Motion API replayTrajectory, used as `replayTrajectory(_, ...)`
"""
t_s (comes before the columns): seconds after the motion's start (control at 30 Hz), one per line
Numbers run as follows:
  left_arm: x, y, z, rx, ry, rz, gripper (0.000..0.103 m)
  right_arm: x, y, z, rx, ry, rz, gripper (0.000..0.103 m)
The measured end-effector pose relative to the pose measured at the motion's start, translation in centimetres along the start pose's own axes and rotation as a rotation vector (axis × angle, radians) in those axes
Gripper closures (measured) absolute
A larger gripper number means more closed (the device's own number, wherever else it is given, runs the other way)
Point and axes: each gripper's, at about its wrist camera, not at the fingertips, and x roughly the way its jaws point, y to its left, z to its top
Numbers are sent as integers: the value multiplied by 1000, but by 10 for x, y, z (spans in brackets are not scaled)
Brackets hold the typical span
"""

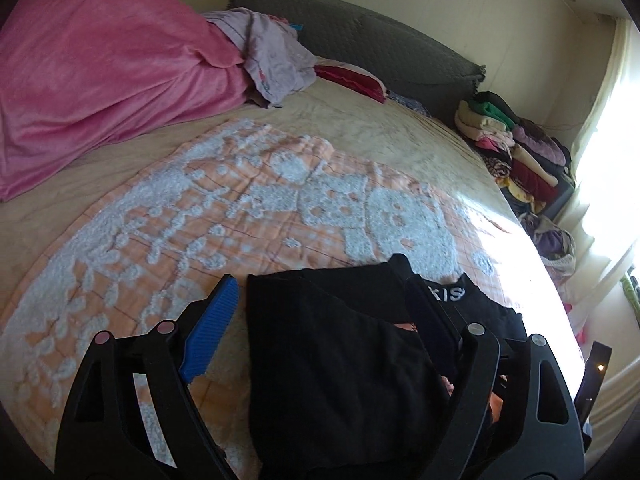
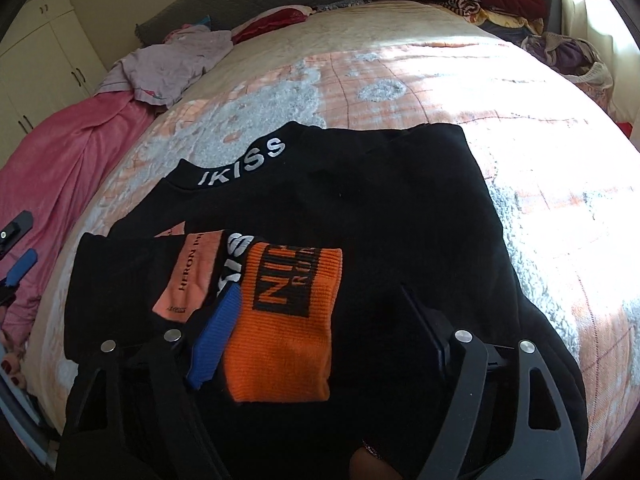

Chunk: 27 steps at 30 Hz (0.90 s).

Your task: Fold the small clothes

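While the black sweatshirt (image 2: 360, 200) lies partly folded on the bedspread (image 1: 280, 200), the left gripper (image 1: 320, 312) hovers with jaws spread over its folded sleeve; the right gripper (image 2: 320, 312) likewise gapes above the orange cuff (image 2: 288, 320), shown only by the right wrist view; its lower hem is cut off

pink blanket (image 1: 100, 72), grey headboard (image 1: 360, 36), wardrobe (image 2: 36, 60)

Sunlit bedrm, bed (image 1: 360, 140), grey headboard (image 1: 360, 40), wardrobe (image 2: 40, 60), window (image 1: 616, 128)
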Motion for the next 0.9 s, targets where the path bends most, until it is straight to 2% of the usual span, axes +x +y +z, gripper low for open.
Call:
replayTrajectory(0.03,1,5,2,-19,3,3,25,2,1,0,-6,-5,4,32)
replayTrajectory(0.1,2,13,2,-54,10,5,25,5,5,-1,-19,-19,24,47)
replayTrajectory(0.13,3,16,3,-65,15,5,25,6,9,-1,-26,-21,45,60)
replayTrajectory(0.17,4,18,3,-72,15,9,25,6,12,-1,-37,-26,48,67)
replayTrajectory(0.33,1,25,4,-97,11,9,25,-4,31,-1,-108,-66,99,87)
replayTrajectory(0.67,-1,39,6,-152,10,23,25,-71,65,24,-222,-257,156,88)
replayTrajectory(0.77,-1,40,6,-154,7,24,25,-89,66,34,-242,-307,130,88)
replayTrajectory(0.9,-2,42,7,-163,6,20,25,-98,54,45,-224,-327,85,88)
